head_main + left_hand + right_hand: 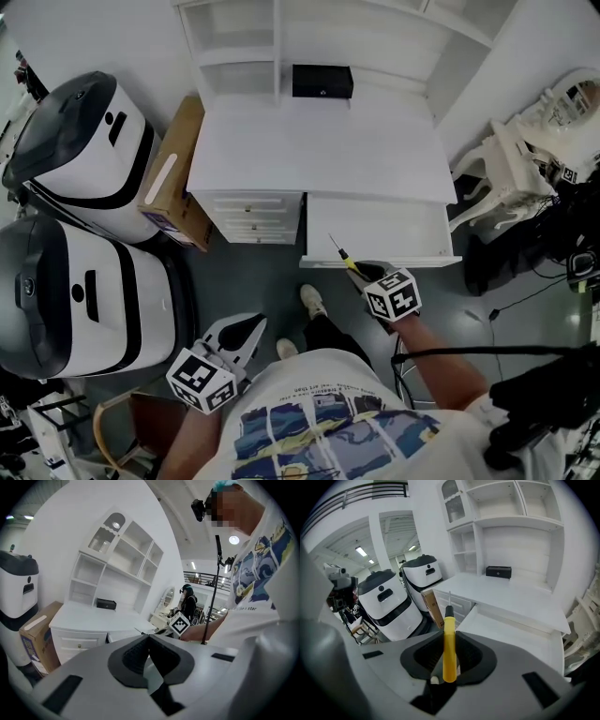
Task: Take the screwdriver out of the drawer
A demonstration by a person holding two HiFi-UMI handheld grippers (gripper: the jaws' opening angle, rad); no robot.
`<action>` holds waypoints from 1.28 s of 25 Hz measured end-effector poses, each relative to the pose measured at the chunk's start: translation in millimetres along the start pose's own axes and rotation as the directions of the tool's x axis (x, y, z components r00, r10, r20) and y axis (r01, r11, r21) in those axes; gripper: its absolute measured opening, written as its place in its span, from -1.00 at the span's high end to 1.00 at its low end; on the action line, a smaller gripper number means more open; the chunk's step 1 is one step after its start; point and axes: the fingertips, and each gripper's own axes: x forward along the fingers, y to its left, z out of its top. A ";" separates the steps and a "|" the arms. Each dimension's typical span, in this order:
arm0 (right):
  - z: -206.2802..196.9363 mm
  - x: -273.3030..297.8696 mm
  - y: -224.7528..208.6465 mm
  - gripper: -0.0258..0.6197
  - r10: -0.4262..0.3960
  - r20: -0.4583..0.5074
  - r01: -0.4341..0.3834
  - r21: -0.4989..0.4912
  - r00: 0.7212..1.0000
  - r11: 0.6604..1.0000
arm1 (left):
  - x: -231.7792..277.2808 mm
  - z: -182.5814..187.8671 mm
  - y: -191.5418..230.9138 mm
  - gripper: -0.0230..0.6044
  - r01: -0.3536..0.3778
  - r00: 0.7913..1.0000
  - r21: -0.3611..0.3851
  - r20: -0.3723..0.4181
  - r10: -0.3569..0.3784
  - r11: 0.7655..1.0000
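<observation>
Drawer stands pulled out. It looks bare inside, as far as the head view shows.

Screwdriver: out of the drawer, held in the air above its front edge. The thin shaft points away from the person, back over the drawer.

Right gripper: jaws clamped on the yellow handle from both sides. The handle lies lengthwise between the pads, with the dark collar and shaft sticking out past the tips.

Left gripper: jaws together, nothing between them. It hangs low and well back from the drawer's front, to its left.

Handling, as a judgement:
- Small tool, likely light and stiff, with no give in handle or shaft.
- The handle looks smooth and rounded, so it could roll or slide lengthwise in the pads if the grip slackens.
- Best hold is the thick middle of the handle, where the pads sit now.
- The shaft is too thin to hold well.
- The free tip could catch the drawer's front edge.
</observation>
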 end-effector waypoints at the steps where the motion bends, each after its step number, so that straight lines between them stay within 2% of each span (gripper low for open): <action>1: 2.7 -4.4 6.9 0.63 0.008 0.008 -0.008 -0.005 1.000 1.000 | -1.0 -1.9 -0.7 0.88 0.003 1.000 -0.002 -0.003 -0.003 1.000; 8: 15.5 -31.3 48.5 0.63 0.052 0.054 -0.050 -0.048 0.997 0.998 | -6.7 -8.2 -7.5 0.88 0.028 1.000 0.004 0.001 -0.028 1.000; 15: 22.7 -49.3 72.5 0.63 0.060 0.076 -0.051 -0.127 0.995 0.991 | -9.8 -13.5 -15.1 0.88 0.040 0.999 0.007 0.003 -0.040 0.999; 32: 14.3 -52.4 99.8 0.63 0.112 0.097 -0.097 -0.150 0.989 0.984 | -18.9 -27.4 -25.2 0.88 0.021 1.000 0.001 -0.003 -0.021 1.000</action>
